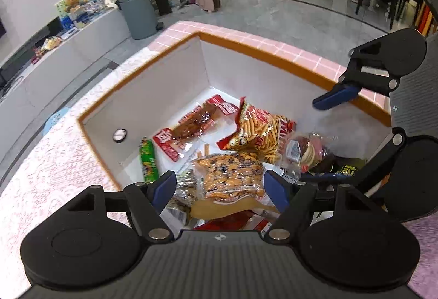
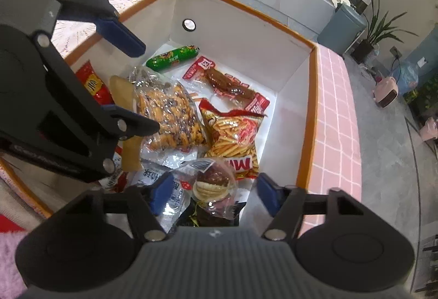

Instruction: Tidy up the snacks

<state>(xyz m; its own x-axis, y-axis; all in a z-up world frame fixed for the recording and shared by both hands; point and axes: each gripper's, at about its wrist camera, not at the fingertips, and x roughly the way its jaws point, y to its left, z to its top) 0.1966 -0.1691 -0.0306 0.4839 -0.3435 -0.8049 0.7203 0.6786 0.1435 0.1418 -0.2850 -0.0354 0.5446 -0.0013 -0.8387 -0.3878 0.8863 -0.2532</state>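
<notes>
Holding: both of my tools hang over the white box (image 1: 219, 66), each with its fingers spread and nothing between them.
Left gripper (image 1: 220, 186): jaws apart, poised above the cookie bag (image 1: 230, 175), blue pads on either side of it but not pressing it that I can tell.
Right gripper (image 2: 215, 193): jaws apart, above the clear pack of round crackers (image 2: 212, 185) at the box's near wall.
Box: white inside, orange rim, with a round metal eyelet (image 2: 189, 24) in one wall; it sits on a pink gridded surface (image 2: 336, 107).
Contents, centre of box: the cookie bag, clear wrap over golden pieces with dark chips, lying on a tan flat pack.
Contents, beside the cookie bag: a red and yellow bag of thin sticks (image 2: 235, 140), printed with large letters "MI" as far as I can read.
Contents, toward the eyelet wall: a green sausage-shaped tube (image 2: 172, 57) and a red-edged clear pack of brown strips (image 2: 227, 82) marked with one white-boxed character.
Contents, under my left tool: a red pouch with a yellow label (image 2: 91, 82), writing too small to read.
Contents, near wall: a white pack with black Chinese characters (image 2: 156, 175), partly covered.
Loose: a few stray sticks on the box floor.
</notes>
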